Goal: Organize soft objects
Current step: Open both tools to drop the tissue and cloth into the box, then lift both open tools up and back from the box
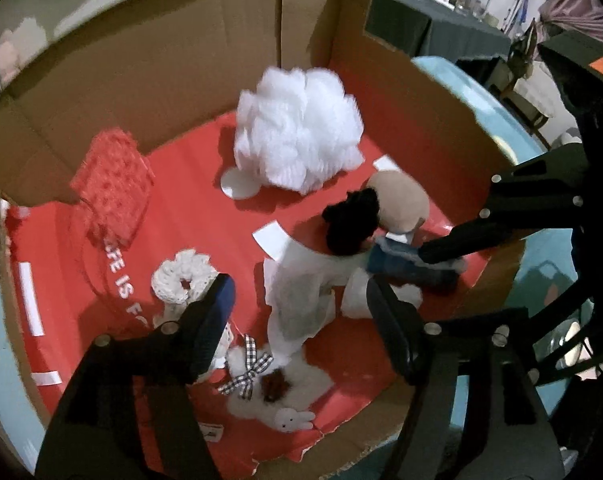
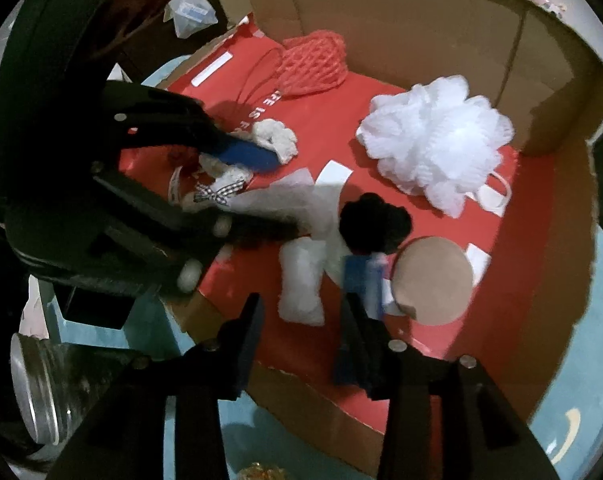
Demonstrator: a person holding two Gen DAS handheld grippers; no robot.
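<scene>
1. Cardboard box (image 1: 149,60) with a red lining sheet (image 1: 205,216) holds all the soft objects; both grippers hang over its near edge and point steeply down into it.

2. Left gripper (image 1: 301,300) has its fingers spread, and nothing is pinched. Between and just below the fingers lies a white gauzy cloth (image 1: 297,300), with a fluffy white toy with a checked bow (image 1: 257,376) nearer to the camera and a white crochet scrunchie (image 1: 181,276) beside the left finger.

3. Right gripper (image 2: 301,312) is also parted, about half way, and holds nothing. A small white pillow (image 2: 303,284) lies between its fingers, a little ahead of the tips. Its long axis runs nearly along the pointing direction, so I judge the fingers can close across the short side.

4. Beside the right finger there is a black fuzzy ball (image 2: 375,220) and a round beige pad (image 2: 433,280); the finger tip seems very near them, but I cannot tell if it touches.

5. Farther in the box, well apart from both grippers, rest a big white mesh puff (image 1: 297,136) and a red net bag (image 1: 113,184).

6. Judgement: the small pillow is nearer to the right gripper, the cloth and the toy are nearer to the left one. Each hand needs only to go down, with little sideways move.
</scene>
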